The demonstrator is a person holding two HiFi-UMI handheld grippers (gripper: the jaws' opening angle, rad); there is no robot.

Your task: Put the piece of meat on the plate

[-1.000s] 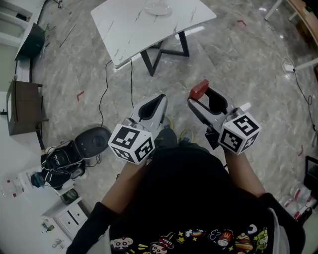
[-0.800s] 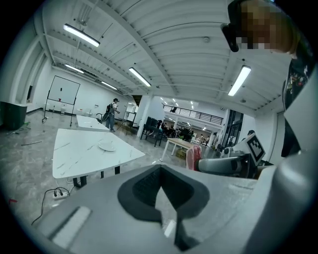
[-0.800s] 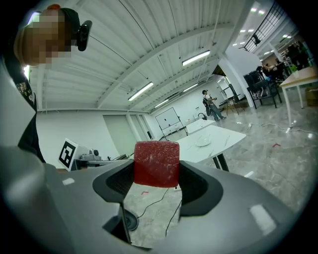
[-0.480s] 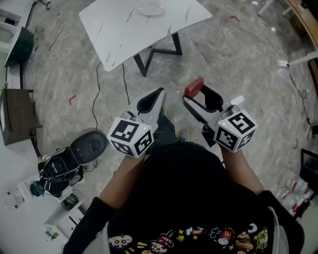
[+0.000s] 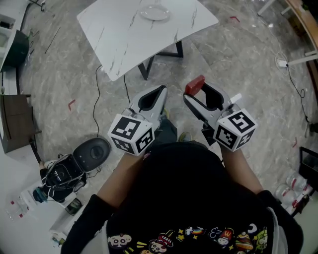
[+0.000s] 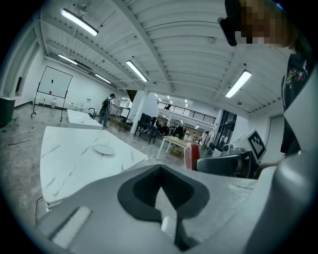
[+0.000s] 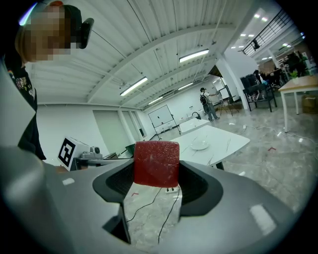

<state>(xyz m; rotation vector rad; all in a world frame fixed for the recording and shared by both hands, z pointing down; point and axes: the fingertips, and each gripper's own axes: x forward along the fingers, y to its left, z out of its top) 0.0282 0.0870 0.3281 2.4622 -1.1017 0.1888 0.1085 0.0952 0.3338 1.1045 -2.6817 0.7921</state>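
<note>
A red cube of meat (image 5: 195,86) is pinched at the tip of my right gripper (image 5: 195,90), held in the air over the floor. In the right gripper view the meat (image 7: 156,162) fills the tip of that gripper (image 7: 156,171). My left gripper (image 5: 161,91) hangs beside it with its jaws together and nothing in them, as the left gripper view (image 6: 160,166) also shows. A small white plate (image 5: 155,12) lies on the white marble table (image 5: 124,39) ahead, well beyond both grippers. The same plate (image 7: 199,145) is small and distant in the right gripper view.
The table stands on a black crossed leg frame (image 5: 161,52). Black cables (image 5: 101,94) trail across the marble floor. A round black device (image 5: 91,147) and a heap of dark gear (image 5: 62,172) lie on the floor at left, and a dark cabinet (image 5: 17,119) stands further left.
Both grippers keep the same pose, the right still shut on the meat. The table and the floor items have shifted slightly in the head view as the person moves.
</note>
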